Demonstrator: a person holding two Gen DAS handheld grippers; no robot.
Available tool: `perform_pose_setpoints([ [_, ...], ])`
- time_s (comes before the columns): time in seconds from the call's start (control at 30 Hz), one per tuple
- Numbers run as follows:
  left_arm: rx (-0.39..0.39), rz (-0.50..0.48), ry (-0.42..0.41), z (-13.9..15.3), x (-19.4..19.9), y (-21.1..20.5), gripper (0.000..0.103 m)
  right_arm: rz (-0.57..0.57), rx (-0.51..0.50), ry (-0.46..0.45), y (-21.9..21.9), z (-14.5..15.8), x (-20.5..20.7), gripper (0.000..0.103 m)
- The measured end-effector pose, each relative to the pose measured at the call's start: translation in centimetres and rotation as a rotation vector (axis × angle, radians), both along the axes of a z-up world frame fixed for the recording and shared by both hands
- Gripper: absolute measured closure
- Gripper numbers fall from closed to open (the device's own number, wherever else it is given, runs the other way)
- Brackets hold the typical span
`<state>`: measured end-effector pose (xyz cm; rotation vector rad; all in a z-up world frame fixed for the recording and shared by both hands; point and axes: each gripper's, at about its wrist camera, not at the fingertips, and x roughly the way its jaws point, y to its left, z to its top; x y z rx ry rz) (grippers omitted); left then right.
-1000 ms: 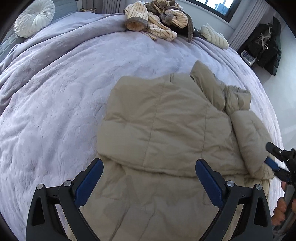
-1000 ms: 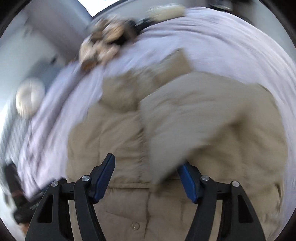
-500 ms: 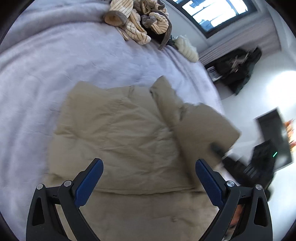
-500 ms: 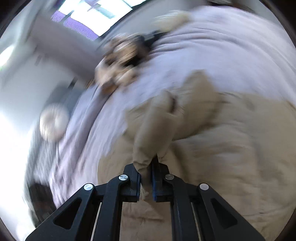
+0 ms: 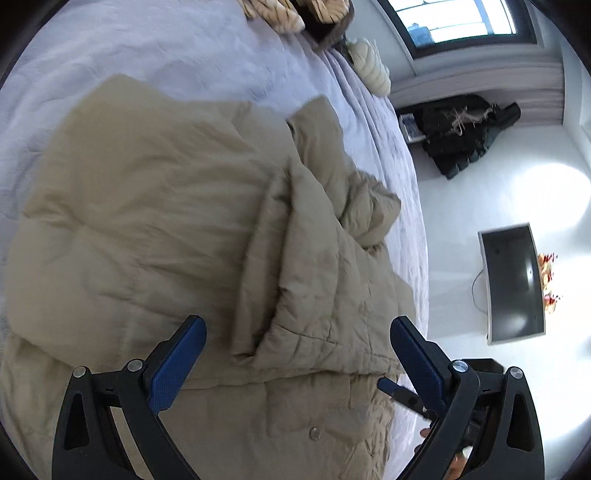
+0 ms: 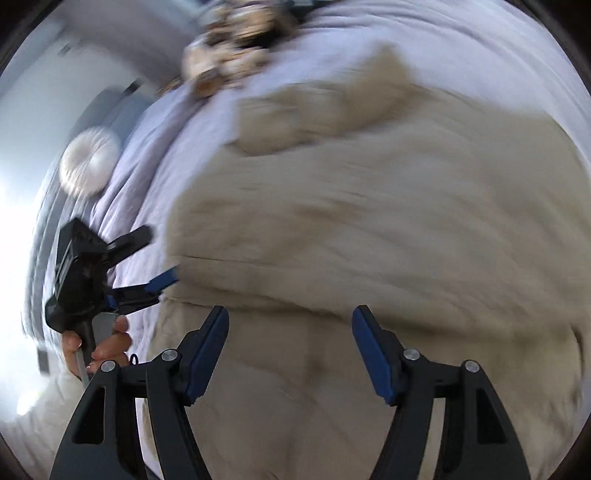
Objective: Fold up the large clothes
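Observation:
A beige quilted jacket (image 5: 155,229) lies spread on the lavender bed cover (image 5: 110,48). Its right sleeve (image 5: 314,280) lies folded over the body, the cuff just ahead of my left gripper (image 5: 295,350), which is open and empty above the jacket's lower part. In the blurred right wrist view the jacket (image 6: 369,221) fills the frame. My right gripper (image 6: 290,347) is open and empty over it. The left gripper (image 6: 147,258) shows there at the jacket's left edge. The right gripper's fingertip (image 5: 388,386) shows in the left wrist view at the jacket's right edge.
A pile of striped clothes (image 5: 280,14) and a cream cushion (image 5: 373,66) lie at the far end of the bed. A round white pillow (image 6: 90,162) lies at the head. Dark items (image 5: 461,129) and a monitor (image 5: 513,284) stand beyond the bed's right edge.
My right gripper closed on the sleeve, carried it across the jacket body, then opened and let it go. The left gripper swung right and closer to the jacket.

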<state>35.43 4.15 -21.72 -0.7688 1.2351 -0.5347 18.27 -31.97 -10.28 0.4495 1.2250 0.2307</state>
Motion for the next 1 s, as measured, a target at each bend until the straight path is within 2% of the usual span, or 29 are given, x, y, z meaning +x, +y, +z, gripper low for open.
perform_pose_setpoints([
  [0.13, 0.069, -0.049, -0.004, -0.2, 0.6, -2.2, 0.005, -0.252, 0.119, 0.042, -8.2, -1.8, -2.3, 0.030],
  [0.17, 0.078, -0.059, -0.007, -0.1, 0.7, -2.7, 0.020, -0.318, 0.173, 0.031, -9.9, -2.2, -2.6, 0.030],
  [0.2, 0.084, -0.072, -0.004, -0.1, 0.9, -3.1, 0.040, -0.402, 0.237, 0.016, -11.9, -2.6, -2.8, 0.030],
  [0.23, 0.088, -0.079, 0.002, -0.1, 1.0, -3.3, 0.050, -0.453, 0.279, 0.002, -13.1, -2.9, -2.7, 0.030],
  [0.27, 0.084, -0.080, -0.001, -0.1, 0.8, -3.3, 0.073, -0.492, 0.307, -0.014, -14.1, -2.9, -2.6, 0.033],
  [0.3, 0.080, -0.084, -0.011, 0.1, 0.5, -3.2, 0.085, -0.514, 0.309, -0.029, -14.8, -2.8, -2.2, 0.039],
  [0.33, 0.088, -0.089, -0.036, 0.6, 0.2, -3.2, 0.085, -0.521, 0.283, -0.036, -15.2, -2.5, -1.9, 0.070],
  [0.37, 0.100, -0.095, -0.066, 1.2, -0.4, -3.0, 0.085, -0.520, 0.260, -0.037, -15.5, -2.2, -1.6, 0.095],
  [0.43, 0.123, -0.114, -0.103, 1.9, -1.2, -3.1, 0.085, -0.502, 0.209, -0.061, -15.7, -1.4, -1.6, 0.098],
  [0.5, 0.164, -0.127, -0.099, 1.3, -1.4, -3.1, 0.085, -0.464, 0.165, -0.066, -15.1, -1.3, -1.9, 0.098],
  [0.57, 0.212, -0.131, -0.069, -0.2, -1.1, -3.2, 0.085, -0.447, 0.122, -0.045, -15.3, -2.1, -2.0, 0.098],
  [0.67, 0.251, -0.131, -0.068, -0.8, -0.9, -3.3, 0.085, -0.439, 0.122, -0.015, -15.4, -4.1, -2.3, 0.098],
  [0.8, 0.326, -0.131, -0.065, 1.1, -1.4, -3.1, 0.084, -0.444, 0.125, -0.022, -15.1, -4.6, -2.0, 0.098],
  [0.9, 0.418, -0.113, -0.094, 3.4, -2.1, -2.0, 0.084, -0.431, 0.132, 0.006, -15.3, -4.1, -2.2, 0.094],
  [1.0, 0.434, -0.097, -0.128, 5.4, -2.2, -1.3, 0.084, -0.356, 0.116, 0.050, -15.1, -2.6, -3.1, 0.092],
])
